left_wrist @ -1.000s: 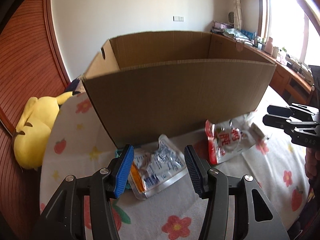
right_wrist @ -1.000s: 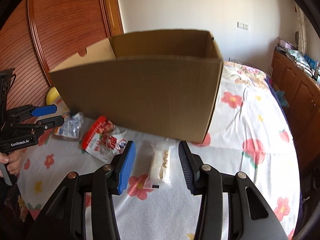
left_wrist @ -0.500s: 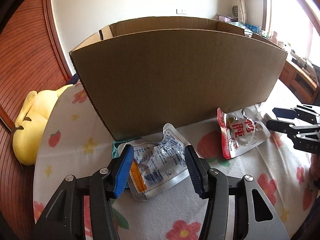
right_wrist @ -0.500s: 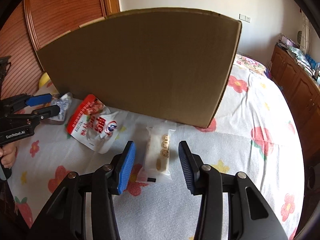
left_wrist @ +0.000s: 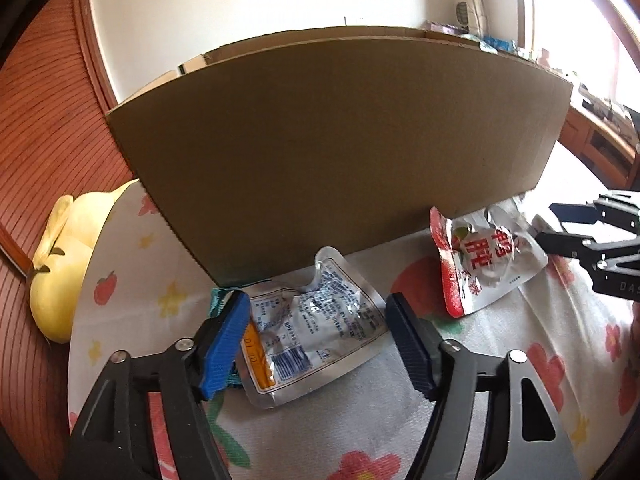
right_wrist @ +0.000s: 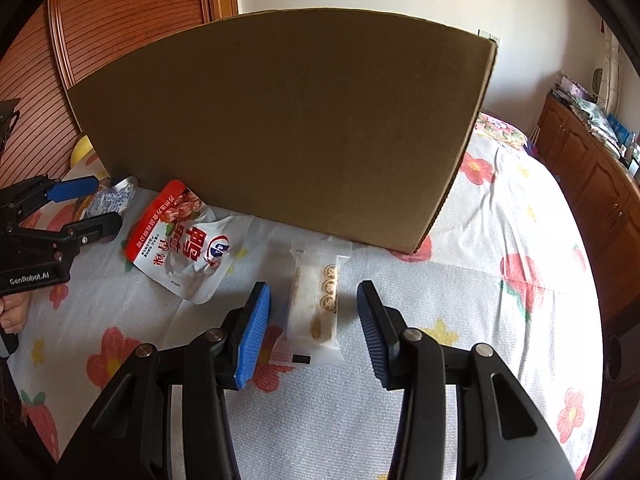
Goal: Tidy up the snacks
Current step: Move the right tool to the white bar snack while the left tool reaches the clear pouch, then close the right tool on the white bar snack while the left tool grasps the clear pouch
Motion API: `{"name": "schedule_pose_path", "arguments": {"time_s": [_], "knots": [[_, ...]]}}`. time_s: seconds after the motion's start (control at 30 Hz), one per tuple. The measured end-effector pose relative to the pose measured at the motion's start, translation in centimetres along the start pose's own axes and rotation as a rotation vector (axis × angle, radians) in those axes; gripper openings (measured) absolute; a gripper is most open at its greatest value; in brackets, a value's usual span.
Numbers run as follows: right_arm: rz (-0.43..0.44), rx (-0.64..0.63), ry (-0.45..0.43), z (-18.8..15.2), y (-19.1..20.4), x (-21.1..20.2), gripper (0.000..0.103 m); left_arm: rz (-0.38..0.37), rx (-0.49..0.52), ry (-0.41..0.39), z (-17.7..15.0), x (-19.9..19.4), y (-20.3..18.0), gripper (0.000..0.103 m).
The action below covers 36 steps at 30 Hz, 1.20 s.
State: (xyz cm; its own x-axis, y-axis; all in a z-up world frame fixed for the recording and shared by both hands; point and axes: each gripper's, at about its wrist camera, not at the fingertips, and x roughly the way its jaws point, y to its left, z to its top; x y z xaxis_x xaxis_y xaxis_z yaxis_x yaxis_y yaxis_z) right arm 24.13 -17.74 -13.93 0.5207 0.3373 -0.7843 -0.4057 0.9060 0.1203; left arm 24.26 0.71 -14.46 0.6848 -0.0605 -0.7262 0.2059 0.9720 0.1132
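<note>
Both grippers dropped closer: left gripper (left_wrist: 316,344) open around crinkled foil pouch (left_wrist: 312,328), right gripper (right_wrist: 314,320) open around clear-wrapped cake (right_wrist: 316,304). Matte cardboard box (right_wrist: 280,120) on floral bedspread (right_wrist: 500,300).

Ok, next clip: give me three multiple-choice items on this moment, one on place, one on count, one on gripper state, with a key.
1. Where does the red-and-white pouch lie?
A. inside the cardboard box
B. on the bedspread before the box
C. on the yellow plush

2. How many snack packets lie before the box?
A. one
B. three
C. five

3. The right gripper is:
A. open around the clear wrapped pastry
B. shut on it
C. out of view

Key: B, it lies flat on the floral cloth; B, pouch, pastry and silver packet; A, both pads stand clear of the wrapper.
</note>
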Motion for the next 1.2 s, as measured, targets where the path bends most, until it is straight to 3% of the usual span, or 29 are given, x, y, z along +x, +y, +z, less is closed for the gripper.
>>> {"name": "schedule_pose_path", "arguments": {"time_s": [0.2,0.33,0.5,0.7,0.9,1.2], "knots": [[-0.006,-0.004,0.001,0.1,0.2,0.1,0.046,-0.032,0.052,0.035,-0.3,0.0,-1.4,0.074],[-0.007,-0.005,0.001,0.1,0.3,0.1,0.046,-0.112,0.019,0.088,-0.4,-0.2,-1.0,0.074],[-0.007,-0.004,0.0,0.0,0.3,0.1,0.046,-0.123,0.05,0.102,-0.8,-0.7,-1.4,0.074],[-0.008,-0.005,0.001,0.0,0.3,0.1,0.046,-0.189,0.075,0.106,-0.9,-1.6,-2.0,0.074],[-0.007,-0.005,0.0,0.0,0.3,0.2,0.046,-0.161,0.096,0.062,0.2,-2.5,-1.6,0.074],[-0.009,-0.006,0.001,0.0,0.3,0.2,0.046,-0.101,0.07,0.075,0.7,0.3,-1.6,0.074]]}}
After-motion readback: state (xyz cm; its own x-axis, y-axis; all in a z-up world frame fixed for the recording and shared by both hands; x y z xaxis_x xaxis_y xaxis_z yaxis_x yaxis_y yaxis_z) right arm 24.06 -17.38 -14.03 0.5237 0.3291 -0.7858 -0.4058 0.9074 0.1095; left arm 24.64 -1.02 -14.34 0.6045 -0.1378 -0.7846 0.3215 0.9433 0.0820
